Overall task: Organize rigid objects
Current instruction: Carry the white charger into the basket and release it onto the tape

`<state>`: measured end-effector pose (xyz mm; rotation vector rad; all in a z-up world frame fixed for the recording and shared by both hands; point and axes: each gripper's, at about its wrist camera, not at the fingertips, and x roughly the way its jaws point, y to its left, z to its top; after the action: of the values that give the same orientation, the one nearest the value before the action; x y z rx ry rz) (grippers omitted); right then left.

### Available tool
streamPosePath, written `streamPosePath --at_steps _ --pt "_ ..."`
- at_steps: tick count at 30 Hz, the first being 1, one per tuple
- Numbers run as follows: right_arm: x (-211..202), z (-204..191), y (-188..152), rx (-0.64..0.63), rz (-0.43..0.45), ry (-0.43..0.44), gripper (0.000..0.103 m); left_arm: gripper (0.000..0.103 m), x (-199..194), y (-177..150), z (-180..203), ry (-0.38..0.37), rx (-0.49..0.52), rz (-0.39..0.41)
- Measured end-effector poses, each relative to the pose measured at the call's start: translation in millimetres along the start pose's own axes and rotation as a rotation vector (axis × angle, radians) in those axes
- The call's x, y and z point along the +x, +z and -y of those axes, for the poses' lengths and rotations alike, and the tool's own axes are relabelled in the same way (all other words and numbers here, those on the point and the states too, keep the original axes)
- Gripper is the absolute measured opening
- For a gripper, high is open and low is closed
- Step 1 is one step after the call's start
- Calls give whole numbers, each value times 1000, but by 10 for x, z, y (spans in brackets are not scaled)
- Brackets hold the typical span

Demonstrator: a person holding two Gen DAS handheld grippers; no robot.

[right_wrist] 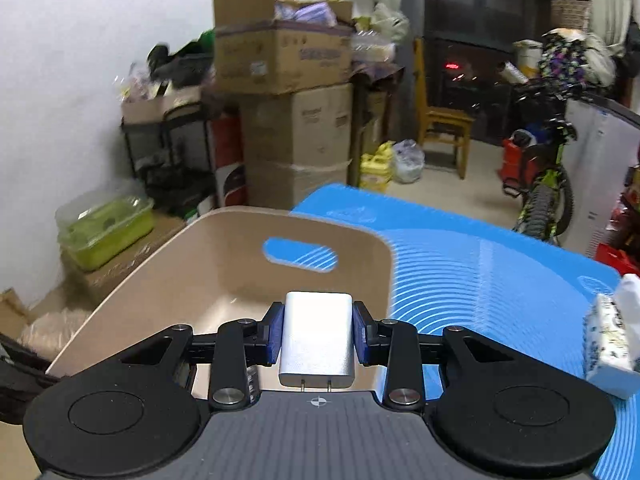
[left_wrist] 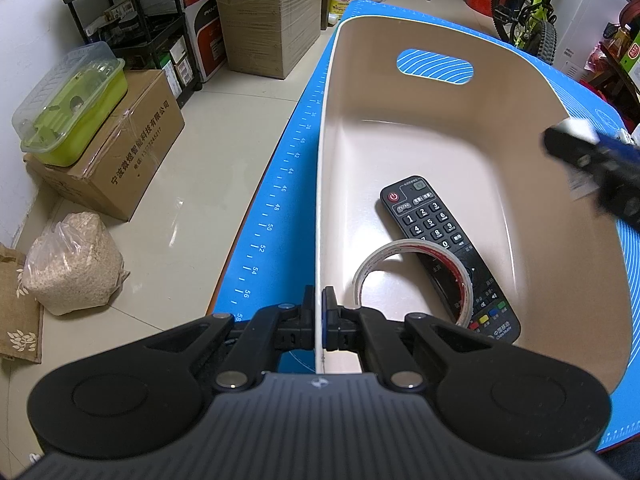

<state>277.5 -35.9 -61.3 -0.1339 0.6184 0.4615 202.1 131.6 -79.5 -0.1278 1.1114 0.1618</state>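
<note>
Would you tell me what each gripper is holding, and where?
Left gripper clamps the beige bin by its near rim. Right gripper holds the silver charger by its two sides.

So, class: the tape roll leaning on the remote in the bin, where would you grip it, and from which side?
Grip the tape roll's raised upper rim from above, one finger inside the hole, one outside. It leans tilted on the remote, so that rim stands clear of the bin floor.

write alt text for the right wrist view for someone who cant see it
The right tongs grip a silver charger by its sides, prongs facing the camera, held over the near rim of a beige bin with a cut-out handle. The bin sits on a blue mat, a tissue pack lies at right, and cardboard boxes fill the background.
</note>
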Motion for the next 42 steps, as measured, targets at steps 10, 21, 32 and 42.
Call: streamPosePath --at_steps 10,21,32,42 --pt "404 -340 -64 -99 -237 86 42 3 -3 8 19 1 -2 -3" --pt "632 -537 -178 -179 -441 120 43 3 -2 18 27 -1 -2 -7" --pt "302 -301 -71 -139 -336 146 66 3 -3 22 39 0 -9 -5" --pt "-187 243 153 -77 -133 17 68 3 -2 22 40 0 -9 -6"
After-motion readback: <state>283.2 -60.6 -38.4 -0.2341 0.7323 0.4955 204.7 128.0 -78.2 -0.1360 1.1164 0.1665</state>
